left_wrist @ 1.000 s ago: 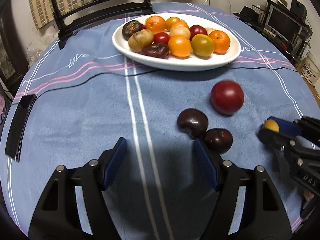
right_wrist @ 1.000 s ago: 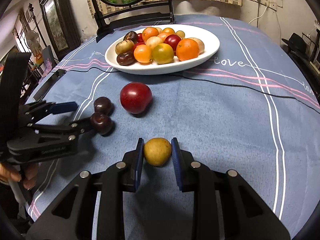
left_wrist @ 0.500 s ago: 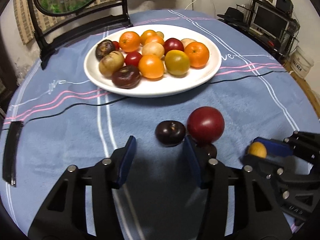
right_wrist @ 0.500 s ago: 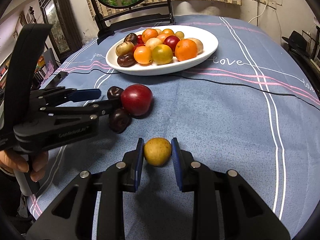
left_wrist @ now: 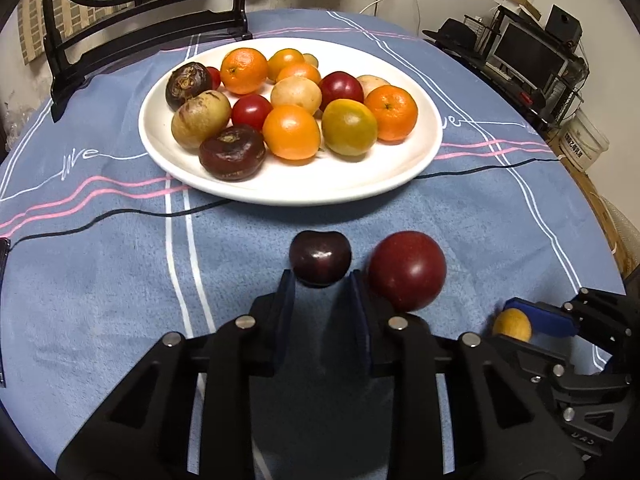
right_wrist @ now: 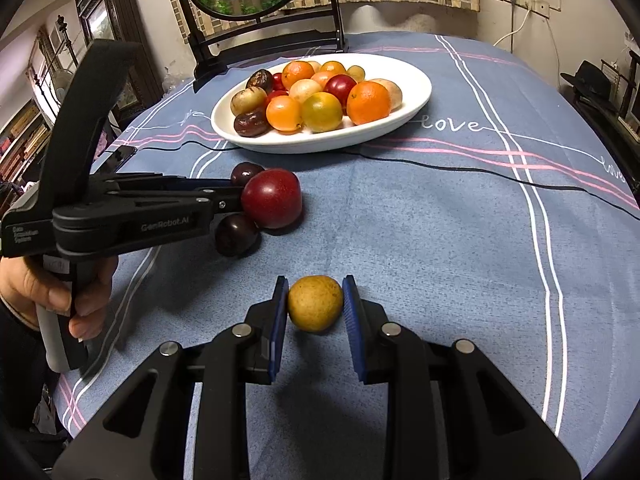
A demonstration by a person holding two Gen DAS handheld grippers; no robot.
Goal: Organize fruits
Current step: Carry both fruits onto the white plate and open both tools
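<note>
A white plate (left_wrist: pixel 304 196) heaped with oranges, plums and other fruit stands at the back of the blue tablecloth. In front of it lie a dark plum (left_wrist: pixel 320 262) and a big red plum (left_wrist: pixel 406 270). My left gripper (left_wrist: pixel 319 282) is closing, its pads pressing on the dark plum's sides. A second dark plum (right_wrist: pixel 236 234) lies under that gripper, hidden in the left wrist view. My right gripper (right_wrist: pixel 315 288) is shut on a small yellow fruit (right_wrist: pixel 315 304) that rests on the cloth; this fruit (left_wrist: pixel 512 325) shows at the lower right in the left wrist view.
A thin black cable (left_wrist: pixel 100 220) runs across the cloth just in front of the plate. A black chair back (left_wrist: pixel 140 44) stands behind the table. A dark phone (right_wrist: pixel 120 156) lies near the left edge. A person's hand (right_wrist: pixel 60 292) holds the left gripper's handle.
My left gripper moved forward to the dark plum and its jaws closed from wide open onto it. The second dark plum went out of its view. The right gripper stayed still.
</note>
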